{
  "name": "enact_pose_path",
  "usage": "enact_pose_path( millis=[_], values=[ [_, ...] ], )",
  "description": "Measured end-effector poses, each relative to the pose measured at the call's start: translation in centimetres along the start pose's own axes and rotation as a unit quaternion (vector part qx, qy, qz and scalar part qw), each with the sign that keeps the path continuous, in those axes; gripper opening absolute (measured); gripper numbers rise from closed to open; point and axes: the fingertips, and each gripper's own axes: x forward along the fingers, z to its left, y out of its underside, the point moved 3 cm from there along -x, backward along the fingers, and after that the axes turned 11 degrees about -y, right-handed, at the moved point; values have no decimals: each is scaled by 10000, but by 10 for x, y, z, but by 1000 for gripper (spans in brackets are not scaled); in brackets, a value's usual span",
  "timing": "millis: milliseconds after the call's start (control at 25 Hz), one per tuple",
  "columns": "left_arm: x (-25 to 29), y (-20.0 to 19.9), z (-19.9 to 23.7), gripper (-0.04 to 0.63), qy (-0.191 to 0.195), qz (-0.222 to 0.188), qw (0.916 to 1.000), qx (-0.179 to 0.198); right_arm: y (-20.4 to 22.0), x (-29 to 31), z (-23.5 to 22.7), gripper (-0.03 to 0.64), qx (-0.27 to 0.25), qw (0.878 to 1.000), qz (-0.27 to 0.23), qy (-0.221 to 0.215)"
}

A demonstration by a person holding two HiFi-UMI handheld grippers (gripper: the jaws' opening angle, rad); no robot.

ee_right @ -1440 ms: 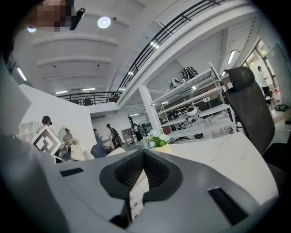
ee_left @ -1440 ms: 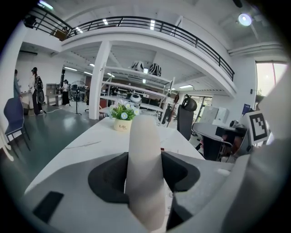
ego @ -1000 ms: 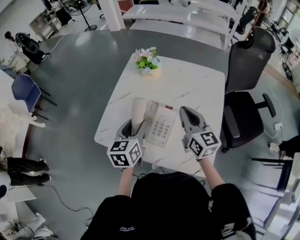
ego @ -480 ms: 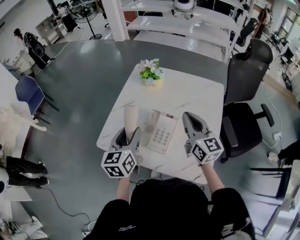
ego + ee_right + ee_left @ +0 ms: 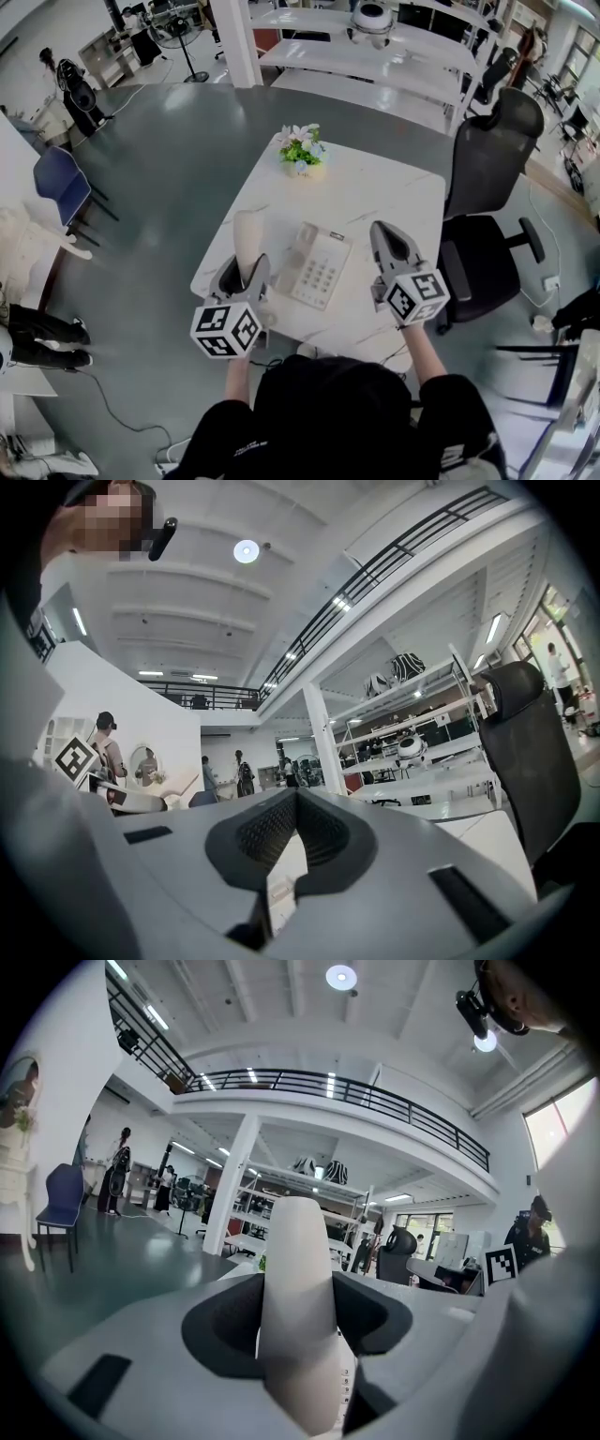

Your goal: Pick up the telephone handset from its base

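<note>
Cream handset, grey-veined white table

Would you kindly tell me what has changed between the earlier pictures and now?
The left tongs, shut on the handset, have carried it up and leftward, away from the base. The right tongs stay shut and empty beside the base; base and flowers remain in place on the table.
</note>
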Motion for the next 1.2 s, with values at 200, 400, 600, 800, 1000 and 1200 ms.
enact_pose_path(
  millis=[200, 400, 600, 800, 1000, 1200],
  values=[
    [-3, -5, -1, 209, -78, -99, 9999, -22, -3, -1, -3, -11, 11, 10000, -35, -49],
    [-4, -6, -2, 209, -113, -128, 9999, -13, -2, -3, -7, -11, 64, 10000, -70, 15],
    [-4, -5, -1, 209, -132, -115, 9998, -9, -1, -2, -7, -11, 62, 9999, -82, -2],
    [-1, -5, -2, 209, -116, -94, 9999, -21, -4, -3, -9, -11, 45, 9999, -121, 43],
    [0, -4, -1, 209, -93, -92, 9999, -57, -6, -5, -10, -11, 14, 9999, -149, 73],
    [-1, -2, 0, 209, -86, -70, 9999, -66, -6, -6, -10, -11, -21, 9998, -152, 110]
  ],
)
